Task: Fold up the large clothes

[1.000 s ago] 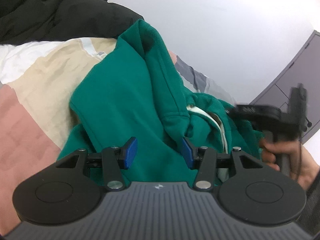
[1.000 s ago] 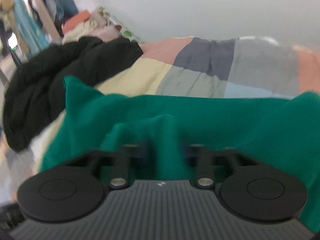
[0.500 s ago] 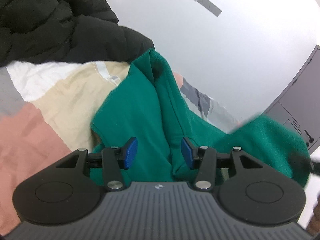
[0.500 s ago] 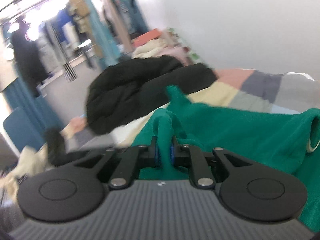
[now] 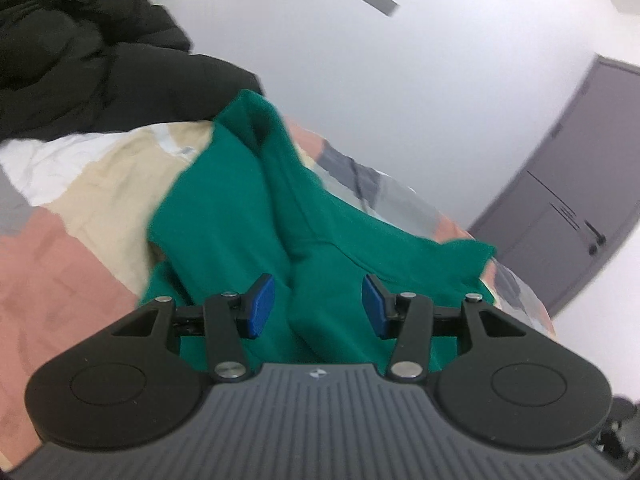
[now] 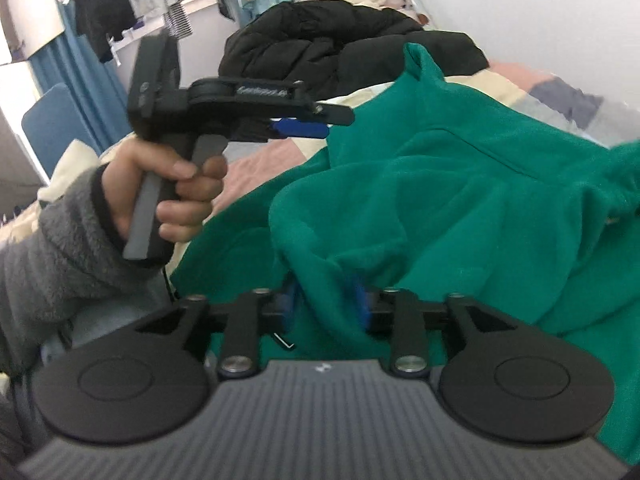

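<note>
A patchwork-covered bed (image 5: 68, 248) carries a black puffer jacket (image 5: 80, 60) at its far edge and a rumpled green sweatshirt (image 5: 248, 208) mid-bed, as the left gripper (image 5: 316, 306) gapes above it and the right gripper (image 6: 325, 307) stands parted around a raised fold.

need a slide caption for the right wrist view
Right tongs around a fold of the green sweatshirt; left tongs hover open above it.
</note>
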A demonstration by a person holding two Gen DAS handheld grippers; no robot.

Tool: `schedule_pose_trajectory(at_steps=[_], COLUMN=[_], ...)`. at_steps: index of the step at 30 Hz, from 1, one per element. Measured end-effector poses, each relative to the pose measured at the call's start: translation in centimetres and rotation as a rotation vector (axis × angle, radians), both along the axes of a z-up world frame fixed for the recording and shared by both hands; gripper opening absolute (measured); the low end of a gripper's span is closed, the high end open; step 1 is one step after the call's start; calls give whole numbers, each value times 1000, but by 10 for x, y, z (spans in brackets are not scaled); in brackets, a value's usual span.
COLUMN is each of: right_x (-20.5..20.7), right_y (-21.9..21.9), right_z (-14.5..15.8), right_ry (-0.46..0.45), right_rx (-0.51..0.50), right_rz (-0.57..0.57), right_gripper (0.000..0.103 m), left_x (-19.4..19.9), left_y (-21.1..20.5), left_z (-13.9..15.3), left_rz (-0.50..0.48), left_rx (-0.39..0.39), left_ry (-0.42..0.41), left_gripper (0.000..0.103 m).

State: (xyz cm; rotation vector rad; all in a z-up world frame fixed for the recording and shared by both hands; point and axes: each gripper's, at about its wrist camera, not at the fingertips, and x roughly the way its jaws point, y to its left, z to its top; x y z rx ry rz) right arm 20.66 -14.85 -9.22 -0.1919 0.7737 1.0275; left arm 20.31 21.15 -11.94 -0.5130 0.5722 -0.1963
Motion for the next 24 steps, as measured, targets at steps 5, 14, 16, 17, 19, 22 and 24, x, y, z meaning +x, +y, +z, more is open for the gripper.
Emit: schedule_pose_trajectory(at_steps=[5, 14, 16, 17, 19, 22, 24], right_x=[3, 32, 47, 54, 67, 82, 86], right_y=[-10, -16, -10, -6, -2, 2, 6], right_z=[17, 24, 13, 7, -8, -29, -42], right_ry=[9, -51, -50, -51, -36, -2, 17], right_rx=[30, 59, 39, 26, 18, 22, 4], right_rz=[-39, -198, -265, -301, -359, -406, -419], right_gripper=[48, 49, 49, 49, 49, 49, 48], left_x=[-3, -2, -1, -1, -1, 2, 4], left_y=[-15, -36, -43, -46, -51, -57, -62], left_z=[2, -4, -6, -7, -10, -18, -25], left_rz=[-77, -184, -208, -218, -232, -251, -260], left_rx=[4, -12, 8, 26, 56, 106, 139], left_ry=[-21, 4, 14, 22, 42, 72, 100], left_gripper=[54, 54, 54, 54, 54, 54, 54])
